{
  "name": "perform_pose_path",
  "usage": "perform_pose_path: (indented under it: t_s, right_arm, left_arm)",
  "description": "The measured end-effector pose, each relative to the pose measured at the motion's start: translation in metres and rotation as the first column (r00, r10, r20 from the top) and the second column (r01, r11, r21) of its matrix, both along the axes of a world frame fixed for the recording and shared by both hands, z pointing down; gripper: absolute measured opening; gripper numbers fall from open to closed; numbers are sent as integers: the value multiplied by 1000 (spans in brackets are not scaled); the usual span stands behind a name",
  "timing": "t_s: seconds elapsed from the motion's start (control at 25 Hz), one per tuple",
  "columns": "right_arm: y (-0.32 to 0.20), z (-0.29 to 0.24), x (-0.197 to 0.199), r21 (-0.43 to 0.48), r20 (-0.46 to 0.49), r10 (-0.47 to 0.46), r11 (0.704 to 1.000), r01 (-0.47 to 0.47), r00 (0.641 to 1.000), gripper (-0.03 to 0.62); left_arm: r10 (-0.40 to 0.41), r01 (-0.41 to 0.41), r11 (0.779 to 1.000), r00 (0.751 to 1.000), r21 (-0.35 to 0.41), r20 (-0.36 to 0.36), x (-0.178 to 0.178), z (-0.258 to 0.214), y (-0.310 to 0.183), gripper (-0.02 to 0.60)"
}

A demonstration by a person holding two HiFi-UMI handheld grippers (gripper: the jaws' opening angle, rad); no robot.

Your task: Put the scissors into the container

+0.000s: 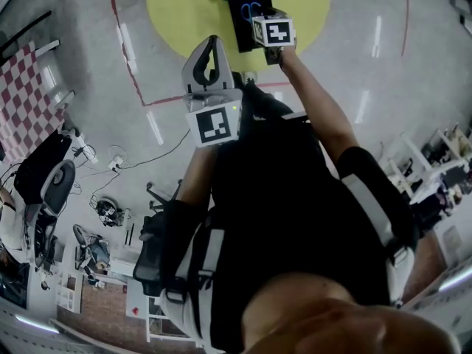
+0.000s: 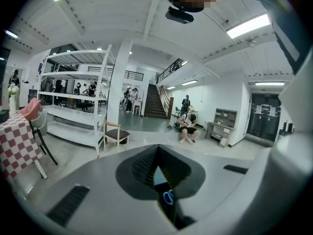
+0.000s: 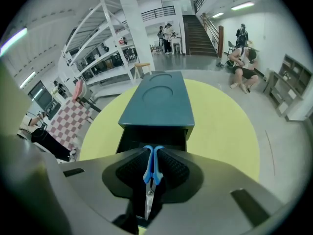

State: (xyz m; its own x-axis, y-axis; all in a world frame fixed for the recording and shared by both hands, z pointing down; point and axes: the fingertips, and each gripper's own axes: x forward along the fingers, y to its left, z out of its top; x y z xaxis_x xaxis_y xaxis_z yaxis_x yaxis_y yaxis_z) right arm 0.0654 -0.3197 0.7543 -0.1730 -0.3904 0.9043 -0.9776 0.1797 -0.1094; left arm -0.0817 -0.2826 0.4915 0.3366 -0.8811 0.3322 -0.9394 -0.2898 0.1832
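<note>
Carrying: right gripper [image 3: 153, 155] clamped scissors [image 3: 148, 180] over open container [image 3: 161, 102]; left gripper [image 2: 157, 163] closed, empty. Next move needed lowering, then release.

Teal container [image 3: 157, 102] on yellow round table [image 3: 222, 131]

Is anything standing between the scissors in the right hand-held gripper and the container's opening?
Nothing visible does. The scissors, clamped in the right hand-held gripper, sit right at the dark open front of the container, with no object between.
</note>
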Motion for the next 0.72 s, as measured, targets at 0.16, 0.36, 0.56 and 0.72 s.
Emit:
perform_pose_path:
  t_s: [0.16, 0.36, 0.56, 0.72]
  right_arm:
    - [3, -29, 7, 66, 50, 5, 998, -8, 999, 71]
    - [16, -68, 20, 145, 89, 7, 989, -20, 996, 24]
    - [39, -107, 34, 212, 153, 14, 976, -47, 988, 0]
    - [51, -141, 28, 290, 200, -1, 955, -58, 980, 0]
  left_arm:
    - [2, -2, 999, 1000, 33, 3, 7, -14, 10, -3]
    - [5, -6, 998, 1000, 68, 15, 19, -31, 31, -5]
    - [-3, 0, 996, 999, 92, 36, 33, -52, 57, -3]
    - [-9, 5, 993, 1000, 122, 29, 32, -70, 71, -5]
